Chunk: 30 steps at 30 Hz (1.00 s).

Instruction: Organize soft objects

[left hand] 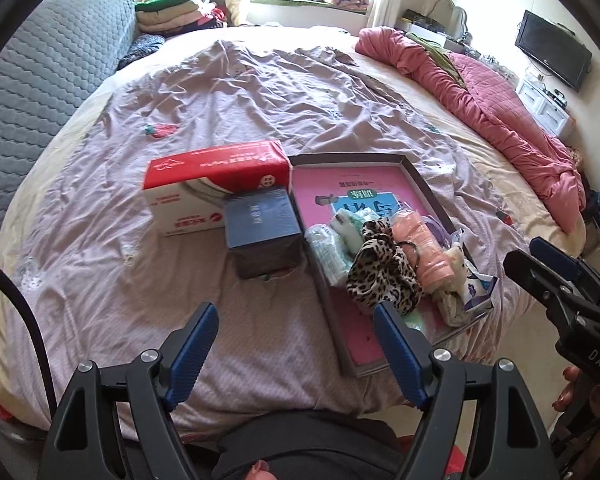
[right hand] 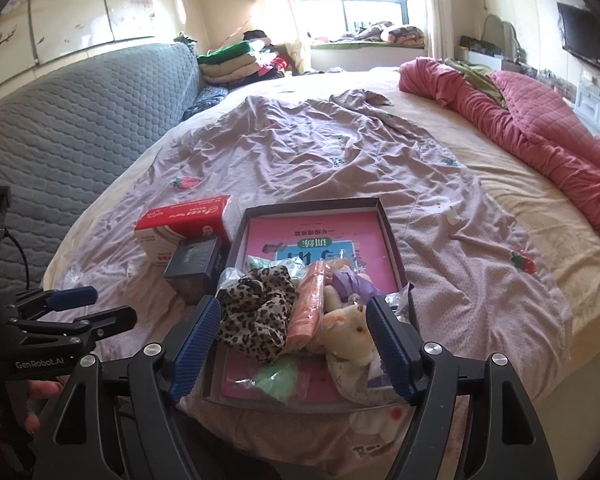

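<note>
A shallow grey tray (left hand: 428,188) (right hand: 386,224) with a pink book in its bottom lies on the bed. In its near half lies a heap of soft things: a leopard-print scrunchie (left hand: 380,272) (right hand: 256,312), a peach wrapped roll (left hand: 424,248) (right hand: 306,308), a cream plush toy (right hand: 350,328) (left hand: 452,280), green-white packs (left hand: 332,248) and a purple item (right hand: 350,282). My left gripper (left hand: 294,334) is open and empty, above the bed just left of the tray. My right gripper (right hand: 294,326) is open, its fingers either side of the heap, above it.
A red and white tissue pack (left hand: 216,184) (right hand: 188,224) and a dark blue box (left hand: 262,232) (right hand: 198,266) stand left of the tray. A pink quilt (left hand: 500,100) (right hand: 540,136) lies along the bed's right side. A grey padded headboard (left hand: 48,80) stands at the left.
</note>
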Tool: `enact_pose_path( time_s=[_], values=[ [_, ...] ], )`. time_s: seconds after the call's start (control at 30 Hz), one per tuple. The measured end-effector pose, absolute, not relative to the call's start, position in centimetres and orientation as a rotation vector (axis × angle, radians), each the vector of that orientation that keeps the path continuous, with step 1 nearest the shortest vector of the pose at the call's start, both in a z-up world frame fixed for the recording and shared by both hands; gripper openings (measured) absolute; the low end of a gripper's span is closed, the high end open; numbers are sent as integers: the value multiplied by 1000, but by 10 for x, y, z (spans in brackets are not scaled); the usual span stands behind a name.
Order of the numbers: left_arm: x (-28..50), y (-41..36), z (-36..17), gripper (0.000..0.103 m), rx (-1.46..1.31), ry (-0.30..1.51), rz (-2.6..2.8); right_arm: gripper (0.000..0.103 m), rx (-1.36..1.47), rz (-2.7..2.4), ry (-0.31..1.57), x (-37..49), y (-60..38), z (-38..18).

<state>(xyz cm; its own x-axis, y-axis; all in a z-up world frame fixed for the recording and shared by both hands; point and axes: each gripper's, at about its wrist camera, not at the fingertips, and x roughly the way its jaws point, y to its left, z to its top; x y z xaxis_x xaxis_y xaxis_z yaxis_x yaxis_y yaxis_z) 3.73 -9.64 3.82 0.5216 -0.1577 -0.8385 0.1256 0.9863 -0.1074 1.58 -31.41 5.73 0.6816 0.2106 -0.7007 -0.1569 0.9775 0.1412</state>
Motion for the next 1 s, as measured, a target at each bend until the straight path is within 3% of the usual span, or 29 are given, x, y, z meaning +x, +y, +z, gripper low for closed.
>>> enact_pose_path(
  time_s=[1.0],
  values=[
    [-29, -97, 23, 80, -37, 1016, -85, 83, 78, 195, 842, -49, -292, 33]
  ],
)
